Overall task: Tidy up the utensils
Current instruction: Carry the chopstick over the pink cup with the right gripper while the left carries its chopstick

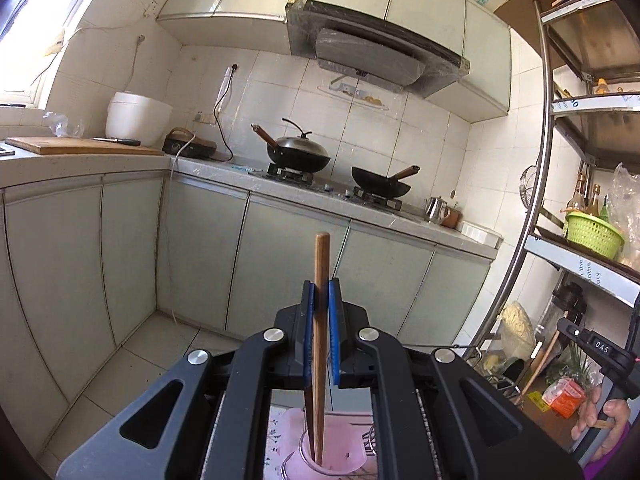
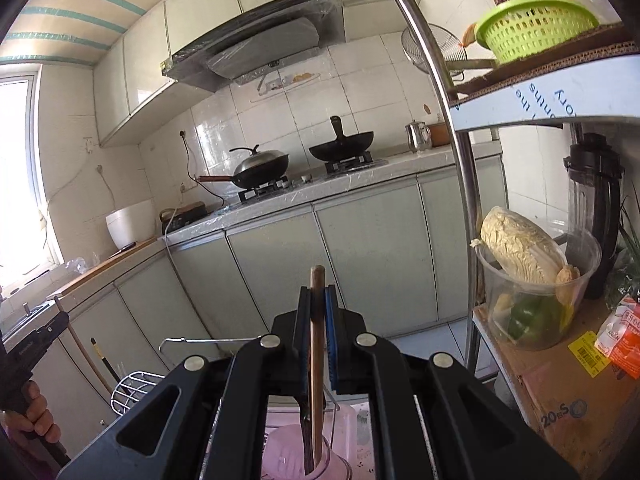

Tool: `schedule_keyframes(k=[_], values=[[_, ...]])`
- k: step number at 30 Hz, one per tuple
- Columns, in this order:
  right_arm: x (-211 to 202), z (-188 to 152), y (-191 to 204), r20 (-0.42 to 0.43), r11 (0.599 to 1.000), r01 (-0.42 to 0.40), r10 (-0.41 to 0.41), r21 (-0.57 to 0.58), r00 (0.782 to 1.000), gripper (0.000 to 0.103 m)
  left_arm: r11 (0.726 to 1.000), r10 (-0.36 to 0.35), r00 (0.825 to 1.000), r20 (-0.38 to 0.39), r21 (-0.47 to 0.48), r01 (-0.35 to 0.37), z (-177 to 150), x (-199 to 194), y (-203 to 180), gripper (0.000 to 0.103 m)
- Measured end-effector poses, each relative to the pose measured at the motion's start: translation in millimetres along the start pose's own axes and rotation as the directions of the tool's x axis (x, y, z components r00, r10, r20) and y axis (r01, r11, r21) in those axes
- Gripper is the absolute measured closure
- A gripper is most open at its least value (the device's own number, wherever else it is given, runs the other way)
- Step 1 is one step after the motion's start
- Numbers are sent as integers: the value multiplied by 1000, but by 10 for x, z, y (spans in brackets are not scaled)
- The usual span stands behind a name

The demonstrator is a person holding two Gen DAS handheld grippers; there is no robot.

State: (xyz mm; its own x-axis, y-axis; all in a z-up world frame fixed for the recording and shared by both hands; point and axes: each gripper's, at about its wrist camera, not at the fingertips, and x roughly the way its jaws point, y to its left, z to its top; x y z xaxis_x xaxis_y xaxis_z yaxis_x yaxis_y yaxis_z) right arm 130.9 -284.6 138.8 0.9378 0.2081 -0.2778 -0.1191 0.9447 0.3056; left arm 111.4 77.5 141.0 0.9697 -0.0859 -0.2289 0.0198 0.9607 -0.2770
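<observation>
A: Biggest first?
B: Pale green cabinet fronts [image 1: 280, 248] under a grey counter [image 1: 216, 168], white tiled wall behind. Range hood [image 1: 372, 52] above the stove.
A: And on the stove?
B: Lidded wok [image 1: 298, 152] on one burner, open wok [image 1: 380, 184] on the other. White rice cooker [image 1: 138, 118] further along the counter, beside a wooden cutting board [image 1: 80, 146].
A: To the side?
B: Metal shelf rack [image 2: 460, 152], with a green basket [image 2: 536, 26] on an upper shelf and a clear tub [image 2: 536, 300] of cabbage lower down.
A: Now the tools.
B: Left gripper [image 1: 321, 300] clamped on a wooden chopstick [image 1: 321, 264], pads pressed against its sides. Upright, lower end down inside a pink holder [image 1: 340, 448].
A: The other?
B: Right gripper [image 2: 318, 304] clamped the same way on a second wooden chopstick [image 2: 317, 292], also upright, tip in a pink cup [image 2: 288, 456] below. Hand [image 2: 34, 416] on the other tool's grip at the left edge.
</observation>
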Motion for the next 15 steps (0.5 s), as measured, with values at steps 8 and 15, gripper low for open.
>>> schedule_keyframes(k=[8,15], values=[[150,-260,-91,-82,1000,-7,9,27,997,96,999,15,993,-117,-31,-19,-326,203,133,97],[154,-326,-59,-98,1000,-1,2,15,995,96,999,26,989,-149,-41,-32,-429,282,153,97]])
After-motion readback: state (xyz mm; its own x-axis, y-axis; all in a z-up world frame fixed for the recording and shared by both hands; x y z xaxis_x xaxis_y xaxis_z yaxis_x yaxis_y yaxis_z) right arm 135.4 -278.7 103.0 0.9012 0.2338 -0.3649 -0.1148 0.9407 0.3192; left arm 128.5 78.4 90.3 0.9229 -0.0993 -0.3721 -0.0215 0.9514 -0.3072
